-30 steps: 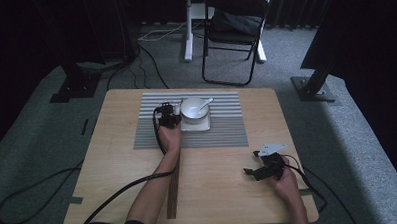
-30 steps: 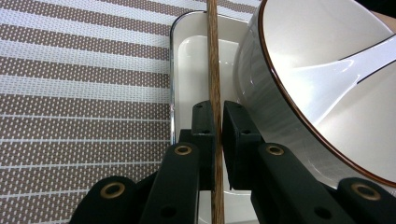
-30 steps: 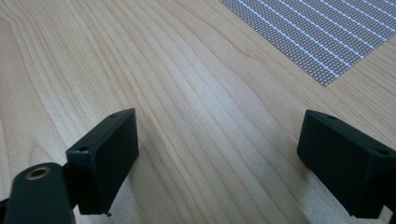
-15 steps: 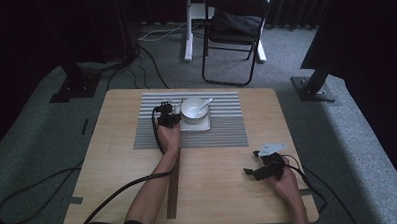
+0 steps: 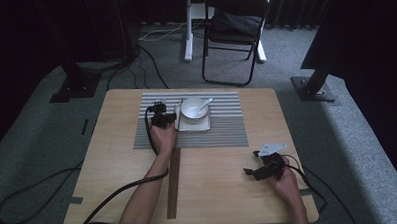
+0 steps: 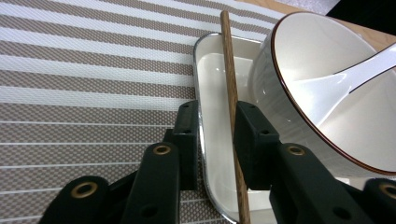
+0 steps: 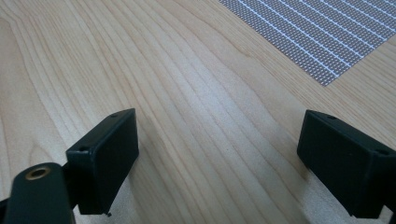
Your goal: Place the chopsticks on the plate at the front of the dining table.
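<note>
On a pale wooden table (image 5: 219, 191), seen from above, a grey-and-white striped placemat (image 5: 222, 131) is laid across the far half. On the mat a white rectangular tray (image 5: 193, 125) is set, and in it a white bowl (image 5: 194, 108) with a thin dark rim is placed, with a white spoon (image 5: 204, 102) resting inside, its handle pointing away to the right.

The left gripper (image 5: 162, 119) is held at the tray's left edge by a hand whose forearm reaches in from the bottom. In the left gripper view, a slim brown wooden chopstick (image 6: 232, 107) is seen lying along the inside of the tray, just beside the bowl, and running up between the two black jaws. The jaws have just been opening: a clear gap is visible between the left jaw and the stick, with the tray's silver rim passing through that gap, while the right jaw is still close against the stick, and whether it touches cannot be told. The stick is no longer clamped.

The right gripper (image 5: 265, 165) is held low over bare wood at the near right of the table, well apart from the mat and the tray. In the right gripper view its jaws are spread wide, with nothing between them but wood grain, and a corner of the mat is seen at the upper right.
</note>
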Tool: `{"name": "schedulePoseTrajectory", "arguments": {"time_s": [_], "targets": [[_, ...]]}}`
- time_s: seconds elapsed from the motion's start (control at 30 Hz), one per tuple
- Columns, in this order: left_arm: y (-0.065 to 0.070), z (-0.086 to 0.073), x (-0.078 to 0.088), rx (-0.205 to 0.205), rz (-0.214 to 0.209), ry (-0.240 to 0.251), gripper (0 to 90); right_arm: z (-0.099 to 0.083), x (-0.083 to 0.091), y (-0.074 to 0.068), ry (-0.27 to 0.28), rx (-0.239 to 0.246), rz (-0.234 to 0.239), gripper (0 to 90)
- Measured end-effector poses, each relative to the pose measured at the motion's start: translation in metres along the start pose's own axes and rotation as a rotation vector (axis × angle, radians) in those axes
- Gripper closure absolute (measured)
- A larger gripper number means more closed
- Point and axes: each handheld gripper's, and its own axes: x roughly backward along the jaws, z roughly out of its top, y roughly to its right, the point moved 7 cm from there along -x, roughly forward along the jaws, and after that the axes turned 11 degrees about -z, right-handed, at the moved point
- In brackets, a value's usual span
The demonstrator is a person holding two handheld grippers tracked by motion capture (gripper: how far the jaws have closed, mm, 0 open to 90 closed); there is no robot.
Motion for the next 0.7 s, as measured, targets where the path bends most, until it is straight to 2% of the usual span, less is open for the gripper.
{"name": "schedulePoseTrajectory", "arguments": {"time_s": [0.33,0.7], "targets": [[-0.001,-0.001,0.015,-0.034,-0.023,-0.003,61.3,0.0,0.0,0.0,0.0,0.0,0.0,12.1],[0.007,-0.001,0.033,-0.087,-0.064,-0.002,56.1,0.0,0.0,0.0,0.0,0.0,0.0,12.1]]}}
